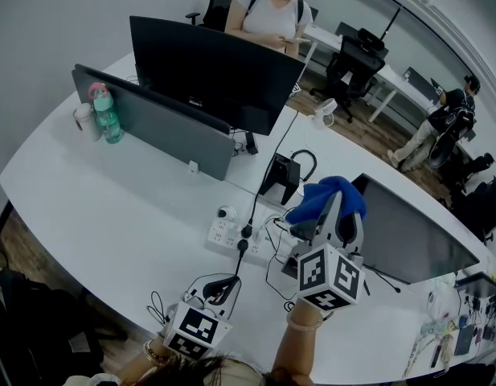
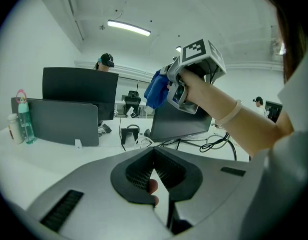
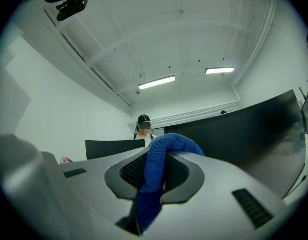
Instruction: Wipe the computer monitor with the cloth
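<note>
Cloth [image 1: 334, 191]: blue and bunched, held up at the top left corner of the monitor; I cannot tell whether it touches the screen.
Monitor [image 1: 408, 236]: dark screen, at the right of the bench [image 1: 95, 207], facing the near side.
Right tool [image 3: 154, 176]: raised, pinching the cloth, with a fold of it humped over the tips and a tail hanging down between the jaws.
Left tool [image 2: 154, 156]: low at the near edge of the bench, well left of the right tool, jaws pressed together with nothing between them; a fingertip [image 2: 152, 186] shows through the gap below the tips.
Power strip [image 1: 231, 236]: white, on the bench between the 2 tools, with dark cables [image 1: 252, 207] running from it.
Headset [image 1: 286, 175]: black, on the bench just left of the monitor.
Far monitor [image 1: 215, 71]: dark, at the far left, behind a grey panel [image 1: 155, 123].
Bottle [image 1: 107, 112]: green with a pink cap, upright at the panel's left end, beside a cup [image 1: 85, 121].
People: 1 person [image 1: 272, 10] stands past the far monitor, and another [image 1: 444, 123] is at the far right.
</note>
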Demonstrator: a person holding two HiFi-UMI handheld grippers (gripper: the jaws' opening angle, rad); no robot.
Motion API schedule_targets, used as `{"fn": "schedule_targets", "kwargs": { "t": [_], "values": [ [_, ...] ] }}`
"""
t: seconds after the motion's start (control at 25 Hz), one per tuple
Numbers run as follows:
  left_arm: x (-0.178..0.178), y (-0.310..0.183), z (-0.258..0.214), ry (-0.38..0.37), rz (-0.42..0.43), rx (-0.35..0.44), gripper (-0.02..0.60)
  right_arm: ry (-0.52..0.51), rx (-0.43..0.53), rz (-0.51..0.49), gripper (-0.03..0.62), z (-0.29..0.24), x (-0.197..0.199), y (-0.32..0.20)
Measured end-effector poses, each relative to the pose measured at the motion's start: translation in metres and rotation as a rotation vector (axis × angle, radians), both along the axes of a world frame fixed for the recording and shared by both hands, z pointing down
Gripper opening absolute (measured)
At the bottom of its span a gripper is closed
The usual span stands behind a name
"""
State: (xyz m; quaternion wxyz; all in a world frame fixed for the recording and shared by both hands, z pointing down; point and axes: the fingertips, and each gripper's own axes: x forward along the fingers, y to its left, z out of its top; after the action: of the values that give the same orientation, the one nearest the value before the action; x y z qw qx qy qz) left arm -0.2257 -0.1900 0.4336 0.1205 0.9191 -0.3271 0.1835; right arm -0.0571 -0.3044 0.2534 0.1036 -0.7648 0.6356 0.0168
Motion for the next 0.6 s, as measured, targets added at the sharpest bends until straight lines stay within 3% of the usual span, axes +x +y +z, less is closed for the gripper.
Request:
{"fn": "schedule_targets", "kwargs": {
  "t": [0.16,0.6],
  "values": [
    [0.003,0.001,-0.004,0.036,-0.005,-0.009,0.009,-0.005,0.006,-0.005,0.063,-0.003,0.0,0.0],
    [-0.001,-0.001,-0.004,-0.023,-0.012,0.004,0.009,0.013,0.035,0.009,0.063,-0.02,0.0,0.001]
  ]
}}
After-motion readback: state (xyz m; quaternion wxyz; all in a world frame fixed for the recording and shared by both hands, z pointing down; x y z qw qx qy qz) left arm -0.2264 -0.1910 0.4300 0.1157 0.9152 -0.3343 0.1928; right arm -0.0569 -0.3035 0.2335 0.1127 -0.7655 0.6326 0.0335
